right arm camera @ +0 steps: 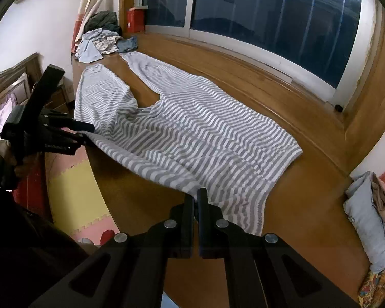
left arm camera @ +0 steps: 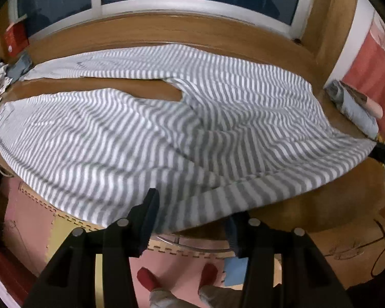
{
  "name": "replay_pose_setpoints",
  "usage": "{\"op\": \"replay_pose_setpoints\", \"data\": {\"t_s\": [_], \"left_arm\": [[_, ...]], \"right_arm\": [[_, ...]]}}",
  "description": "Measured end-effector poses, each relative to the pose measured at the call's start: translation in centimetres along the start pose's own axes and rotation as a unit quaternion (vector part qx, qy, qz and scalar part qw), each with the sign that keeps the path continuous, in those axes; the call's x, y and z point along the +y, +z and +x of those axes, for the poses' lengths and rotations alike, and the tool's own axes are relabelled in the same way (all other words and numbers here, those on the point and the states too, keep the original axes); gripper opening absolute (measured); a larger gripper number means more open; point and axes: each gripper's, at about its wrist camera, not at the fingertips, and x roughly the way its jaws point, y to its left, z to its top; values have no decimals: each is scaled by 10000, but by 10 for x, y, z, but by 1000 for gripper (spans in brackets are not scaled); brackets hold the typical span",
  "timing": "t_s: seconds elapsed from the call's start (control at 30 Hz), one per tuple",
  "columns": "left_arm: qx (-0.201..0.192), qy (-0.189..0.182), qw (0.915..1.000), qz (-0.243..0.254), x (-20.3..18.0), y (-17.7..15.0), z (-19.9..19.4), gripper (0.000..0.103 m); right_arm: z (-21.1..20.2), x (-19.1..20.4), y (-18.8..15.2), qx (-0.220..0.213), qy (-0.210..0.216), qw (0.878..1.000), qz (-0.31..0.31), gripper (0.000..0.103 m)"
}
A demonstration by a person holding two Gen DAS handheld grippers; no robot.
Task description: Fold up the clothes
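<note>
The wooden ledge [right arm camera: 282, 97] ran wide under the window [right arm camera: 269, 18], and bare wood lay open between the glass and the far edge of the striped pants [right arm camera: 192, 133]. The pants lay spread flat across the ledge, legs running toward a pile of clothes [right arm camera: 100, 43] in the far corner, with a strip of bare wood showing between the two legs. Their near edge reached the front lip of the ledge and partly overhung the foam floor mat [left arm camera: 33, 215]. At the other end, a folded stack [right arm camera: 369, 218] sat apart from the waistband, with clear wood between. A red box [right arm camera: 135, 20] stood against the window frame beside the pile. The right gripper [right arm camera: 195, 197] was clamped on the near corner of the pants at the waist end. The left gripper [left arm camera: 192, 213] had its fingers parted astride the pants' near hem, the cloth lying between them, the pads not visibly pressing it.
</note>
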Motion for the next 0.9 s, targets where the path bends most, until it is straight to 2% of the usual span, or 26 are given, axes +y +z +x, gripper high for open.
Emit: {"op": "replay_pose_setpoints", "data": {"t_s": [0.07, 0.17, 0.33, 0.47, 0.67, 0.83, 0.9], "left_arm": [[-11, -89, 10000, -26, 2, 0, -5, 21], [-45, -269, 9996, -124, 3, 1, -18, 9], [-287, -216, 9993, -95, 3, 9, -53, 7], [-389, -80, 9991, 164, -4, 32, -74, 7], [-623, -195, 9959, 625, -9, 104, -84, 7], [-686, 297, 9885, 1317, -22, 175, -56, 7], [-636, 242, 9869, 1463, -27, 202, -36, 7]], "right_arm": [[1, -2, -1, 28, 25, 10000, 52, 3], [1, -3, -4, 71, 65, 9999, 110, 3], [-8, -5, -3, 30, 158, 9997, 181, 3], [-20, -11, 6, -78, 310, 9993, 197, 3], [-31, -42, 41, -428, 321, 9979, 367, 3], [-17, -77, 79, -520, 320, 9960, 655, 3], [1, -91, 95, -403, 151, 9969, 653, 3]]}}
